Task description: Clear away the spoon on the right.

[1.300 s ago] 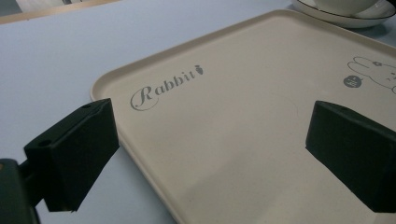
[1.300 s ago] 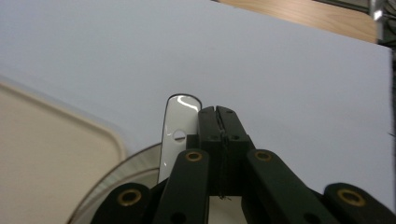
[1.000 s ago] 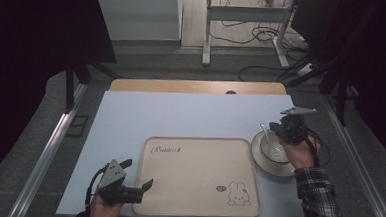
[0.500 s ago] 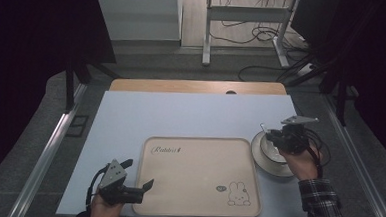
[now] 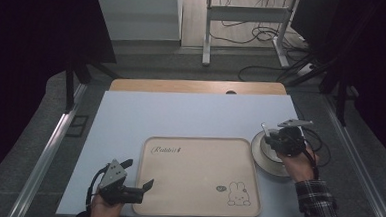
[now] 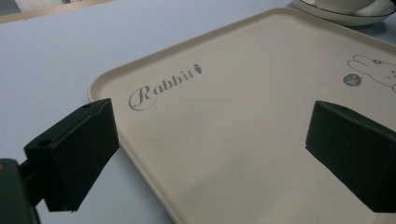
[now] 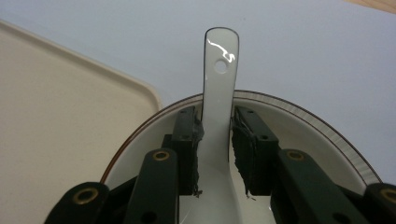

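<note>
A beige tray [image 5: 197, 174] printed with "Rabbit" and a bunny lies at the table's front middle. My left gripper [image 5: 138, 174] rests at its front left corner. In the left gripper view that gripper [image 6: 210, 154] stands open, and its jaws straddle the tray's edge [image 6: 140, 154] with nothing between them. Right of the tray sits a white plate [image 5: 258, 154] with a dark rim, a bowl on it. Above the plate my right gripper [image 5: 272, 137] is shut on a white ceramic spoon [image 7: 219, 93], whose handle with a hole points away over the plate rim [image 7: 299, 112].
The light blue table top [image 5: 180, 113] is bare behind the tray. A wooden strip [image 5: 197, 86] runs along the far edge. Metal rails flank the table, and cables [image 5: 250, 36] lie on the floor beyond. The plate and bowl [image 6: 345, 7] show at the left gripper view's top right.
My right gripper has come down and a little nearer with the spoon, closer over the plate. The left gripper and tray have not moved.
</note>
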### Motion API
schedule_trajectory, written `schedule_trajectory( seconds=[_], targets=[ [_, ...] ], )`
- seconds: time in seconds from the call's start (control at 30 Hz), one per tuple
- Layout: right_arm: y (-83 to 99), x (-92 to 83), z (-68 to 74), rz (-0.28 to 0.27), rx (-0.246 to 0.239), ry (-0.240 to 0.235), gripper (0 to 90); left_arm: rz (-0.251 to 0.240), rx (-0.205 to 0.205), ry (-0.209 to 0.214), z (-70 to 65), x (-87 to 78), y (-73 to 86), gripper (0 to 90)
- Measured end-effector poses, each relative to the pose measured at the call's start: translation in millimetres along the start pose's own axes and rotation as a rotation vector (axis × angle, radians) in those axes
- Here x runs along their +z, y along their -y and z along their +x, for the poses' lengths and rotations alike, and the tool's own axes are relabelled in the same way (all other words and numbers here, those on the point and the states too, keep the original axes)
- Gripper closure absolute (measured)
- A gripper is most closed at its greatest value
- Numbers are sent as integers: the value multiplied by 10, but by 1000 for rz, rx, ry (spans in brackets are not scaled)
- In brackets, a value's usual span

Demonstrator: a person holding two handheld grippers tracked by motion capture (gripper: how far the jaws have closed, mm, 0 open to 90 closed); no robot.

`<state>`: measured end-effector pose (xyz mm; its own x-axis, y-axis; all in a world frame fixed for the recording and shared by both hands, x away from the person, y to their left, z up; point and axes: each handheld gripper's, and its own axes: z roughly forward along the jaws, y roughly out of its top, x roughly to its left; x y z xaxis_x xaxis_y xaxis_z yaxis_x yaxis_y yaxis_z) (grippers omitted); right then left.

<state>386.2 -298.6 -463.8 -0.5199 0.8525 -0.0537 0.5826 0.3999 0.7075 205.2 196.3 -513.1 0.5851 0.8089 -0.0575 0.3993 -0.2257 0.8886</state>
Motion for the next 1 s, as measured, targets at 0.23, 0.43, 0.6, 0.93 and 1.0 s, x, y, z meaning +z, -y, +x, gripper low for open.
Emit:
schedule_trajectory(
  seconds=[0.23,0.43,0.6,0.93,1.0],
  targets=[
    [14,11,-7,7,1,14,749,0,1,0,-2,1,0,24],
    [6,-9,12,8,-15,13,753,1,1,-1,-2,0,0,24],
    [-25,-83,14,-9,-18,9,754,0,0,-1,0,0,0,24],
    [-97,-267,11,-47,-12,-11,755,-3,-1,-2,2,-3,-1,24],
    [-120,-321,16,-55,-16,-11,755,-3,-1,-3,2,-4,-1,24]
  ],
)
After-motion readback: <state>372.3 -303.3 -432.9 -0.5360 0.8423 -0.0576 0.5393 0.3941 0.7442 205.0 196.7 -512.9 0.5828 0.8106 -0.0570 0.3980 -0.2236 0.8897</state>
